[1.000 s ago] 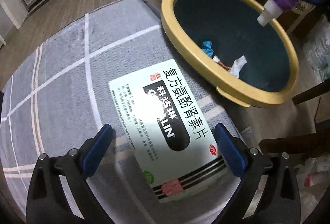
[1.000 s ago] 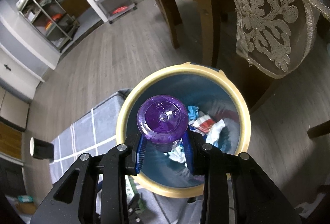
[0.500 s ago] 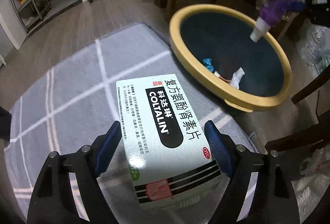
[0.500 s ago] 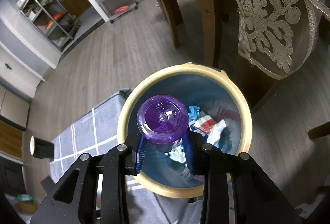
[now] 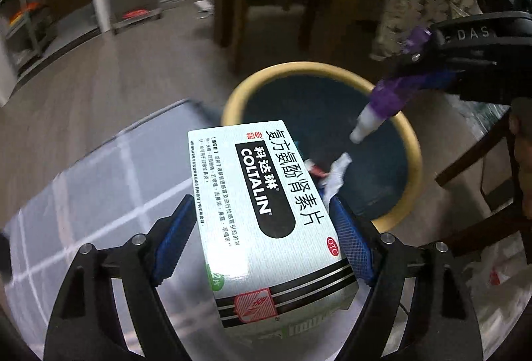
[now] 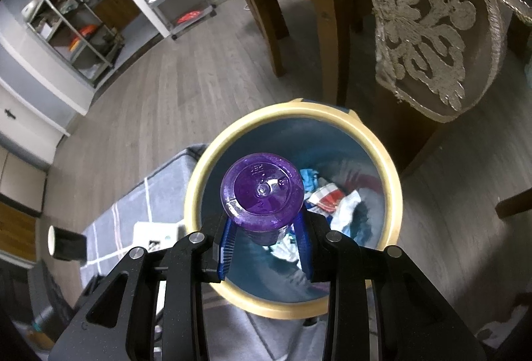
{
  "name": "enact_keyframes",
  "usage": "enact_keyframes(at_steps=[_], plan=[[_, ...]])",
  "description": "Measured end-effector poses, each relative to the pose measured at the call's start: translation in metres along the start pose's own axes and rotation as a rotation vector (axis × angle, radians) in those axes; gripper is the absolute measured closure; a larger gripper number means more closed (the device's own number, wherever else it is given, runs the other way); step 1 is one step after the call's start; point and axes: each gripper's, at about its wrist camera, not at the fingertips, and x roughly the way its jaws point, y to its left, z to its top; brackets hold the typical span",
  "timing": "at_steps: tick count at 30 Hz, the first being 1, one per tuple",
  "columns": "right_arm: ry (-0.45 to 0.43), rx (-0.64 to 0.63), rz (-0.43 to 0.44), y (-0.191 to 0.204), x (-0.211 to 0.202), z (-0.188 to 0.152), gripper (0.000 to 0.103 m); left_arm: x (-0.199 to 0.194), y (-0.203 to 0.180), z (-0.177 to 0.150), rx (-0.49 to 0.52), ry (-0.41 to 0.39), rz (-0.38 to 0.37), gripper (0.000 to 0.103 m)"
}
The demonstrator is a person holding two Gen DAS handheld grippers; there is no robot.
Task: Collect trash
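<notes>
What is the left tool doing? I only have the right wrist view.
Observer: The left tool has just been closing its jaws; the pads now press on a white medicine box.
Operator: Box near the bin?
Observer: Yes. In the left wrist view, its far end covers the near rim of the bin.
Operator: Where does my bottle's cap point?
Observer: The bottle is tilted, and its white cap points down into the bin.

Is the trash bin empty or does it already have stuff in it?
Not empty. The trash bin holds crumpled wrappers and paper scraps at the bottom, well below its rim.
</notes>
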Motion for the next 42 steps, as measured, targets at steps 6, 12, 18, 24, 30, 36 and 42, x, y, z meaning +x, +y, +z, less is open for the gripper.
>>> enact_keyframes(at_steps=[6,12,18,24,30,36,42], plan=[[0.001,0.019,-0.028,-0.003,0.001,0.001,0.068,0.027,-0.03,0.034,0.123,0.028,-0.01,0.017],[-0.031,0.01,-0.032,0.003,-0.008,0.001,0.05,0.001,-0.026,0.034,0.147,-0.017,0.029,0.006],[-0.048,-0.04,-0.035,0.022,-0.032,-0.023,0.037,-0.07,-0.002,0.009,0.081,-0.066,0.034,0.006],[-0.18,-0.09,-0.039,0.05,-0.08,-0.07,0.021,-0.137,0.012,-0.023,0.072,-0.107,0.066,0.006],[-0.295,-0.085,-0.103,0.061,-0.113,-0.12,0.005,-0.191,0.02,-0.051,0.001,-0.22,0.134,0.006],[-0.362,-0.093,-0.181,0.069,-0.125,-0.172,0.005,-0.207,0.028,-0.061,-0.011,-0.322,0.143,0.006],[-0.391,-0.185,-0.219,0.086,-0.123,-0.188,0.005,-0.196,0.027,-0.065,0.016,-0.318,0.143,0.006]])
